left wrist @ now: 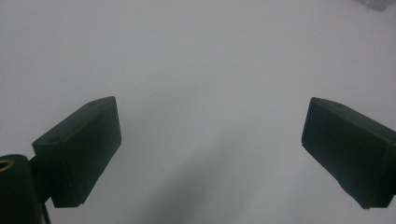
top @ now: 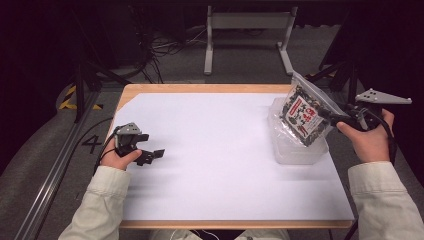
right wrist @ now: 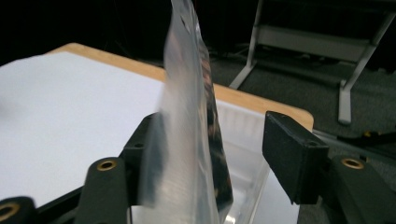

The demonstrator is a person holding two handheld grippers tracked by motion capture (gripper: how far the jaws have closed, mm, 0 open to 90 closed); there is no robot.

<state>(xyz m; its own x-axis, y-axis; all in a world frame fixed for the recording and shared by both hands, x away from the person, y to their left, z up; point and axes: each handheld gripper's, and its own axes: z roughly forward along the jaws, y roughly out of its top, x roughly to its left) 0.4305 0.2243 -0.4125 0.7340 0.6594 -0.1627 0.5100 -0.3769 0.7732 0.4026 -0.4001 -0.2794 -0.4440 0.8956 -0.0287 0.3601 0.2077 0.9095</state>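
Dark floor and a tangle of cables sit behind my table, a pale wooden top almost wholly covered by a smooth white sheet. At its right edge I see a clear plastic tub, thin-walled and glossy. Above it hangs the bag, a flat clear pouch with a busy black, red and white print inside. My right gripper reaches toward the bag's edge; from its own view the film stands edge-on against one pad while the other pad sits apart from it, so the jaws look spread, and I cannot tell whether anything truly pinches.

My worry is the slick film: with so loose a contact the bag could slide off, tip and miss the tub, or knock the light tub off the table edge.

My left gripper rests low on the sheet, jaws wide apart, holding nothing.
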